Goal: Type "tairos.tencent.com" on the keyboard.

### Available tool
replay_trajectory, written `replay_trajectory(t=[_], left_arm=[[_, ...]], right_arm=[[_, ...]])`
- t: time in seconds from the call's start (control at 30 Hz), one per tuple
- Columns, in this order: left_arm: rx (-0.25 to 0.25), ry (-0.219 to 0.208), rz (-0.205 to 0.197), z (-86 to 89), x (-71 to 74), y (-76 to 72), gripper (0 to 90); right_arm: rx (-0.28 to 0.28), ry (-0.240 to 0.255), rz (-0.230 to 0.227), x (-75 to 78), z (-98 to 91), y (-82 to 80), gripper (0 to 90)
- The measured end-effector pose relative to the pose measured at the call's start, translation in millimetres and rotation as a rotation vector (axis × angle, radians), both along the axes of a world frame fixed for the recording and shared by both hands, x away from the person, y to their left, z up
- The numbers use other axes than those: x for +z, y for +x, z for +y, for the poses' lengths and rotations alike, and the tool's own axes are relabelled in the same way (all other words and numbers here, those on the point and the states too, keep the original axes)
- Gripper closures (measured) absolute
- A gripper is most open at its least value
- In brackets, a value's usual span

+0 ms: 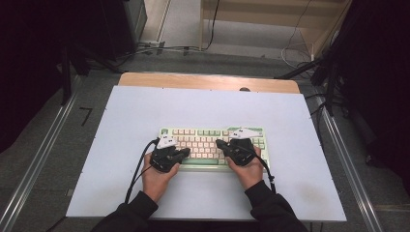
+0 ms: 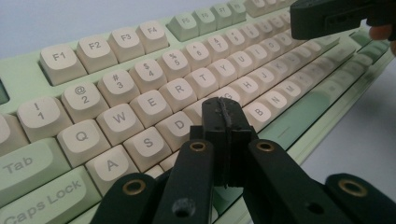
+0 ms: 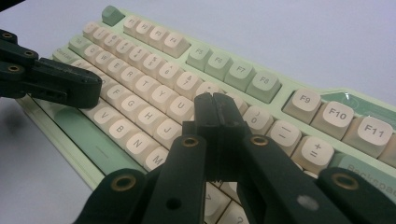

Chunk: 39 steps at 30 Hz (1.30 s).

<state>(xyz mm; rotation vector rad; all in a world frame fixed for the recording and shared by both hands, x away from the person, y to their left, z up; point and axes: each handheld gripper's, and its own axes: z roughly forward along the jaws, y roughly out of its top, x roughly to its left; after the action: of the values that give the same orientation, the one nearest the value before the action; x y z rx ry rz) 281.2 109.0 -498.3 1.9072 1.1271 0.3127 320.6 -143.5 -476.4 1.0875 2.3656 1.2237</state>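
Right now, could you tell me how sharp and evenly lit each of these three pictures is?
High view: the white table is bright and even, the surroundings fall dark. Left gripper view: the keyboard legends read crisply near the shut left hand-held gripper, softer far off. Right gripper view: keys blur slightly near the right hand-held gripper.
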Motion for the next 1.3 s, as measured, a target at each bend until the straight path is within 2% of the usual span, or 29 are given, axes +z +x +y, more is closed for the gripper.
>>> replay_trajectory(t=[0.07, 0.23, 0.43, 0.8, 1.3], left_arm=[[0.000, -0.005, -0.001, 0.5, 0.0, -0.1, 90.0], [0.011, -0.058, -0.022, 5.4, 6.3, 0.1, 90.0], [0.037, -0.086, -0.027, 13.4, 9.3, 2.7, 90.0], [0.064, -0.086, -0.042, 20.3, 11.1, 5.5, 90.0], [0.069, -0.084, -0.046, 20.3, 10.8, 5.5, 90.0]], right_arm=[[0.000, 0.001, 0.000, -0.2, 0.4, 0.1, 87.7], [-0.005, 0.004, -0.002, -0.1, 0.9, 0.8, 87.6], [-0.015, -0.003, -0.001, -2.0, 1.3, 3.1, 87.6], [-0.023, -0.017, 0.005, -6.6, 3.0, 7.0, 87.6], [-0.025, -0.029, 0.010, -9.7, 3.7, 9.3, 87.6]])
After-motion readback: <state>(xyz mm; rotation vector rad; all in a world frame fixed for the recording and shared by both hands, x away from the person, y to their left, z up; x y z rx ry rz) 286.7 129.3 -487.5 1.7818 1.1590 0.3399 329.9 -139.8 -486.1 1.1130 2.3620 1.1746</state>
